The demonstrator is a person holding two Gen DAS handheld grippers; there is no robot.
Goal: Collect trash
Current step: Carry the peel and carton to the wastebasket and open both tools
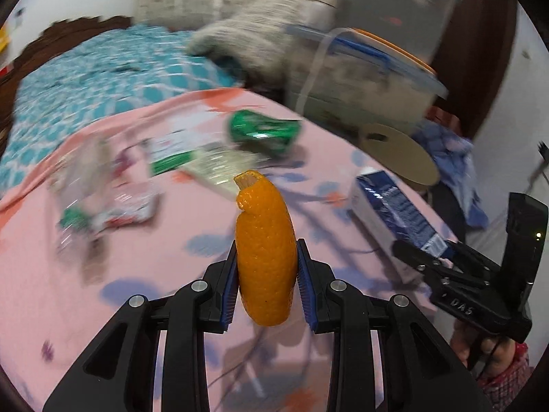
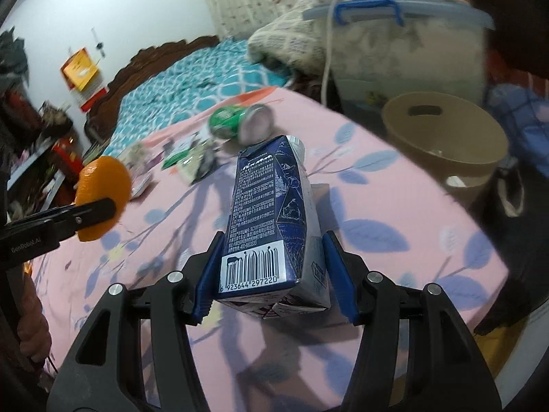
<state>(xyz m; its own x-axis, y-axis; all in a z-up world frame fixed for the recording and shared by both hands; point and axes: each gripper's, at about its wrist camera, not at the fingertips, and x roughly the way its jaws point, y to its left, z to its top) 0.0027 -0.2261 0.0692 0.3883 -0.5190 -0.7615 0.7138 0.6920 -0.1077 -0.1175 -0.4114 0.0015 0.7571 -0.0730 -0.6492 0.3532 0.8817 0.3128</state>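
My left gripper (image 1: 267,276) is shut on a curled orange peel (image 1: 266,250), held above the pink floral sheet (image 1: 137,309). The same peel (image 2: 103,199) shows at the left of the right wrist view. My right gripper (image 2: 274,271) is shut on a dark blue drink carton (image 2: 269,219), its barcode end toward me. That carton (image 1: 398,209) appears at the right of the left wrist view. A crushed green can (image 1: 264,132) (image 2: 236,122) lies farther back on the sheet, beside several wrappers (image 1: 178,158) (image 2: 192,158).
A beige bin (image 2: 446,144) (image 1: 398,151) stands off the bed's right edge. Behind it sit clear storage boxes (image 2: 405,51) with blue latches and a grey pillow (image 1: 260,31). A teal patterned cover (image 1: 103,65) spreads beyond the pink sheet.
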